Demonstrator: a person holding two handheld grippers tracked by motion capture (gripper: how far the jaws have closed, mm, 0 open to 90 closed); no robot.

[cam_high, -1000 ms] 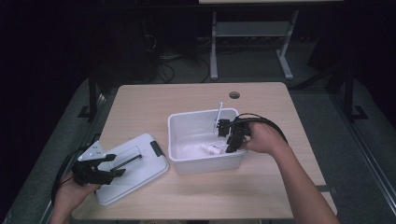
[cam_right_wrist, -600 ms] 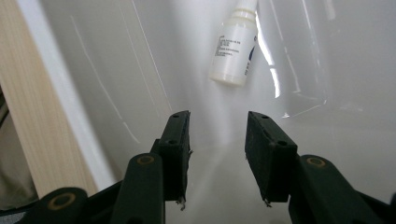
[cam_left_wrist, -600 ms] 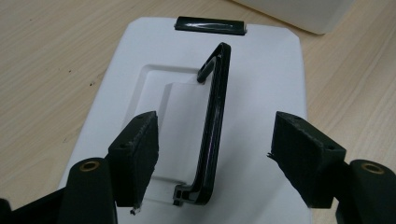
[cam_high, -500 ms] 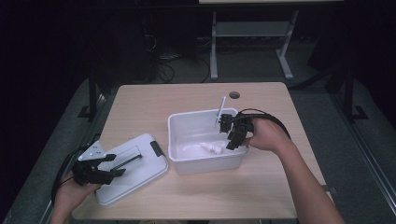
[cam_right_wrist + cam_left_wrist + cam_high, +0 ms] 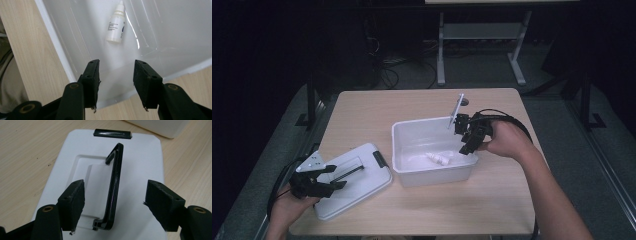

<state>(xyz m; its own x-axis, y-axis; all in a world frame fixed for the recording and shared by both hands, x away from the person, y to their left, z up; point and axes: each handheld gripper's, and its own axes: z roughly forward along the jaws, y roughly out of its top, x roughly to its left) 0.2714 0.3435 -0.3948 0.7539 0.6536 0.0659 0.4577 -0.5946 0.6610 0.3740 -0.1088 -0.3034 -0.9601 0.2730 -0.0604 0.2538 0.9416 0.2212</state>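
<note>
A white plastic bin stands in the middle of the table, and a small white dropper bottle lies on its floor. My right gripper hangs open above the bin's right rim, nothing between its fingers, the bottle lying ahead of them. The bin's white lid lies flat at the table's front left with its black handle raised. My left gripper is open, its fingers either side of that handle without touching it.
A black latch sits at the lid's far end. A round hole marks the table's far side. Dark floor, cables and a metal stand lie beyond the table.
My right gripper has risen and drawn back to the bin's right rim, leaving the bottle on the bin floor. The left gripper has stayed still.
</note>
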